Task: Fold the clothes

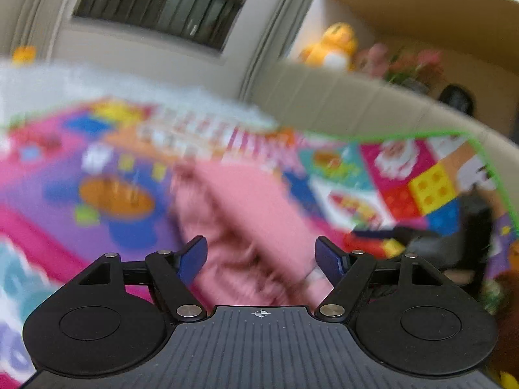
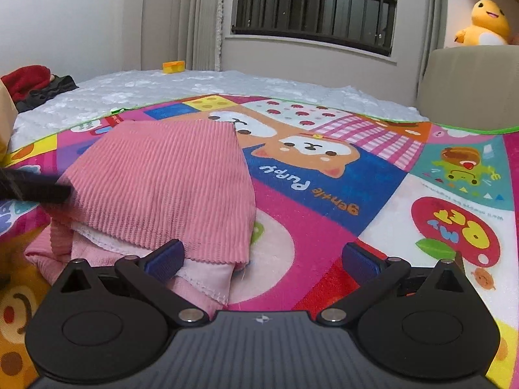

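Observation:
A pink ribbed garment (image 2: 162, 188) lies folded over itself on a colourful cartoon play mat (image 2: 324, 227), its pale inner lining showing at the near edge. My right gripper (image 2: 264, 259) hovers open just in front of the garment's right corner, holding nothing. In the left wrist view the picture is blurred; the pink garment (image 1: 246, 220) lies ahead of my left gripper (image 1: 261, 256), which is open and empty. The other gripper's dark body (image 1: 467, 227) shows at the right there, and a blurred black part (image 2: 35, 188) enters at the left edge in the right wrist view.
The mat lies on a white quilted bed (image 2: 162, 87). Red and dark clothes (image 2: 32, 84) are piled at the far left, a small yellow block (image 2: 173, 66) sits near the wall. A beige headboard or sofa (image 2: 470, 84) carries a yellow plush toy (image 2: 483, 24). A barred window (image 2: 314, 6) is behind.

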### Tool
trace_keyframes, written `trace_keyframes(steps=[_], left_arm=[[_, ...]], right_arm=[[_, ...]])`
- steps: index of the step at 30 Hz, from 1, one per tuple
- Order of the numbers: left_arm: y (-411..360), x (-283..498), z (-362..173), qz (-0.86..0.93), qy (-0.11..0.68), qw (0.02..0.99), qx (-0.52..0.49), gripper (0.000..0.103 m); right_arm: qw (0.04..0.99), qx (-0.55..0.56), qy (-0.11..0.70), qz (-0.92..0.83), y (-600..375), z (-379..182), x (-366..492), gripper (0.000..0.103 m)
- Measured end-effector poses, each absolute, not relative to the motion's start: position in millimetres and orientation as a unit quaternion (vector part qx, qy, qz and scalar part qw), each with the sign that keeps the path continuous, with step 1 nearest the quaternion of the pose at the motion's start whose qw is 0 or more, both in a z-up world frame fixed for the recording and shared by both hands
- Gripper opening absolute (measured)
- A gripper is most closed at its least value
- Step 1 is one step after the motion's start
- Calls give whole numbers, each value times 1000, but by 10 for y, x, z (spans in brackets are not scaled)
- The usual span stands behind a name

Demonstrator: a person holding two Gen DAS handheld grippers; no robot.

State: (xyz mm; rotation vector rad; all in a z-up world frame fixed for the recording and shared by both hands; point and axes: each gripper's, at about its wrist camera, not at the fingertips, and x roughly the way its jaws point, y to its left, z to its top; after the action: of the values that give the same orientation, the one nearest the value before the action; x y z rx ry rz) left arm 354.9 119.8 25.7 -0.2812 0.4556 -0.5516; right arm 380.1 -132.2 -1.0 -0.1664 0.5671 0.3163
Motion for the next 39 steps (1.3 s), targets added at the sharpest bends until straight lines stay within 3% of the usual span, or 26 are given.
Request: trace_keyframes(steps=[5,9,19,22,27,31,36,39], left_arm=[[1091,3710,372,-306,225,914,-146,85],[1060,4079,3,-257,287,913,-136,77],[1065,4031,-103,-235,276,923,-127,83],[1067,3843,-55,-191,254,939,-129,94],[1013,3239,-10,-113,248,951,-145,95],[770,2605,27,-77,245,960,-110,103],[497,2133,18,-38,253,965,-63,103],[392,2025,23,18,249,968,-35,103]], right_arm=[[945,-78,276,157,-1348,10,3787,103],[944,-76,259,189,-1348,139,3593,103],[931,-90,301,185,-1258,-61,3727,103],[940,-101,279,169,-1254,-47,3619,103],[951,-95,258,140,-1354,39,3399,103],[946,-46,275,162,-1584,78,3081,103],[933,-20,311,183,-1851,-19,2661,103],[948,-38,275,159,-1942,23,2420,103]])
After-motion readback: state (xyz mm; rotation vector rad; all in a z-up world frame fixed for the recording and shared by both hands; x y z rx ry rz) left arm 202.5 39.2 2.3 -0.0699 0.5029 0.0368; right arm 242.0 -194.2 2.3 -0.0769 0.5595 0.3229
